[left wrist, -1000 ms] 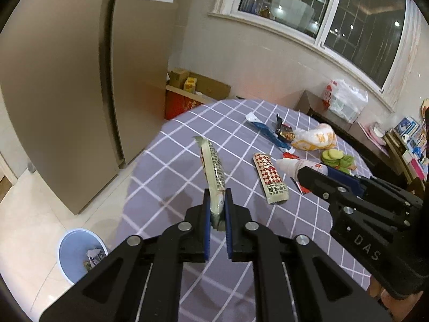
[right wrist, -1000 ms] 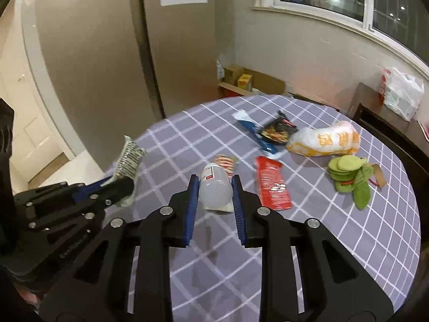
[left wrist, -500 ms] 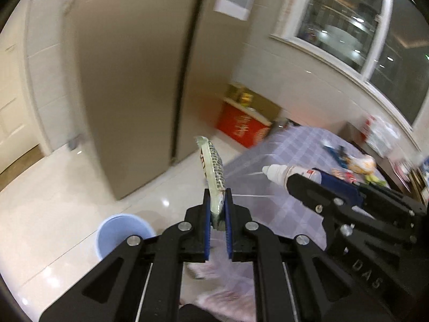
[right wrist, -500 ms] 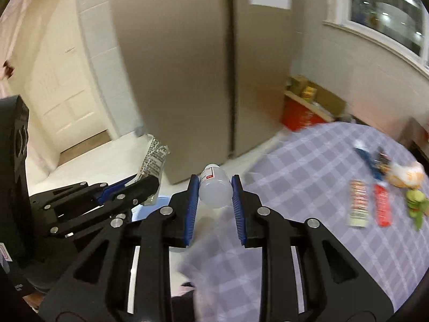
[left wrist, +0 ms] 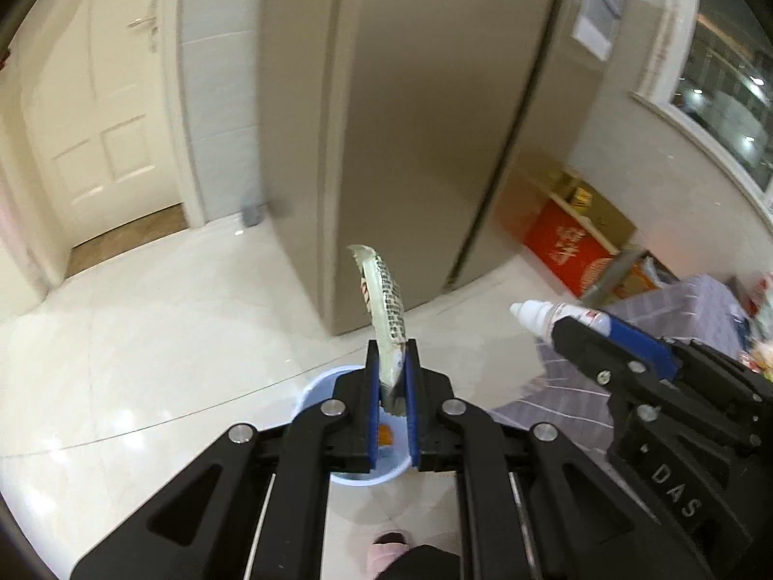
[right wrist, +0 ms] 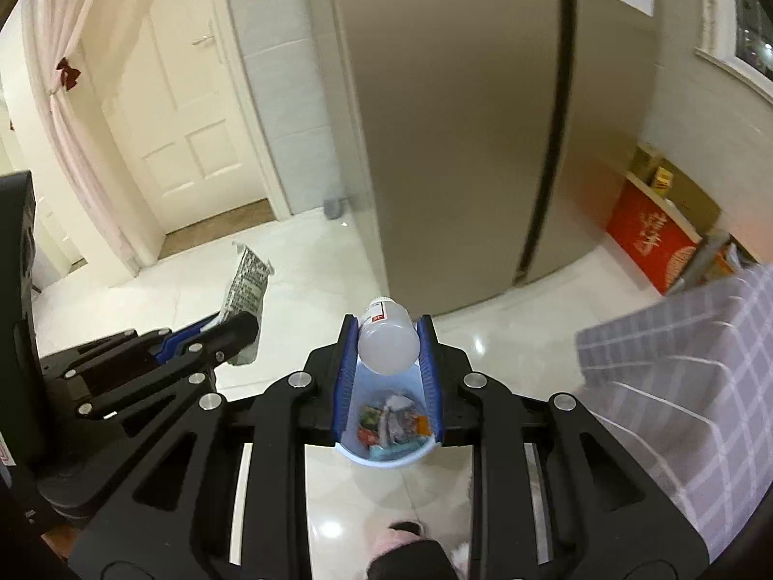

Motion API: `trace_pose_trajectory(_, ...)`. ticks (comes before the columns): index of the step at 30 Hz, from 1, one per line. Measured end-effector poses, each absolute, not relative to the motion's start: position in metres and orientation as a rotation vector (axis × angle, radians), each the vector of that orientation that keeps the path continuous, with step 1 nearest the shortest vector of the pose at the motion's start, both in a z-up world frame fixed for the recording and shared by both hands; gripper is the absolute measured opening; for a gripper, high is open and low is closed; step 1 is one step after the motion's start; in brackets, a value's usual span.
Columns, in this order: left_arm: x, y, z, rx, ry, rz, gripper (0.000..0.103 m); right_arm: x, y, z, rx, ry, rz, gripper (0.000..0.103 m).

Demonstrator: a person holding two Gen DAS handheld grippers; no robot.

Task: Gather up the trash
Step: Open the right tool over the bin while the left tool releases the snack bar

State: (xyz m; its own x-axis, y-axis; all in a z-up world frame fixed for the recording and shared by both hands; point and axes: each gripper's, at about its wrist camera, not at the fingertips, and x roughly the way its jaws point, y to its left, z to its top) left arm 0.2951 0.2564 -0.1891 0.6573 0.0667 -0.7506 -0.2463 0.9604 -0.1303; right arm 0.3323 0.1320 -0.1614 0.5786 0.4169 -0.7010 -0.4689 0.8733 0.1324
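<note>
My left gripper is shut on a long printed snack wrapper that stands up from its jaws. A small white plastic bottle with a red-marked label sits clamped in my right gripper. Both hang over a light blue waste bin on the pale tiled floor; in the right wrist view it holds several scraps. In the left wrist view the bin is mostly hidden behind the fingers. Each view shows the other gripper: the right with the bottle, the left with the wrapper.
A tall beige fridge stands just beyond the bin. The table's grey checked cloth hangs at the right. A red box sits by the wall, a white door at the left. The person's slipper shows at the bottom.
Both grippers have swung left, away from the table and its litter, and now face the floor over the blue bin. The wrapper and the bottle stay gripped throughout.
</note>
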Motion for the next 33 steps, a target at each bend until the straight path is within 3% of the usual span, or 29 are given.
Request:
trace_pose_trajectory(2, 0.298, 0.266, -0.194, -0.221, 0.843, 0.21, 0.008, 0.338, 0.143, -0.166, -0.064, 0.78, 0.52, 0.027)
trace_pose_trajectory(3, 0.299, 0.27, -0.196, -0.217, 0.848, 0.221, 0.009, 0.341, 0.147, -0.169, -0.053, 0.782, 0.522, 0.048)
trace_pose_trajectory(4, 0.299, 0.274, -0.197, -0.215, 0.85, 0.228, 0.008, 0.343, 0.148, -0.17, -0.043, 0.787, 0.523, 0.061)
trace_pose_trajectory(33, 0.315, 0.264, -0.21, -0.188, 0.875, 0.209, 0.009, 0.342, 0.127, -0.18, -0.008, 0.786, 0.453, 0.064)
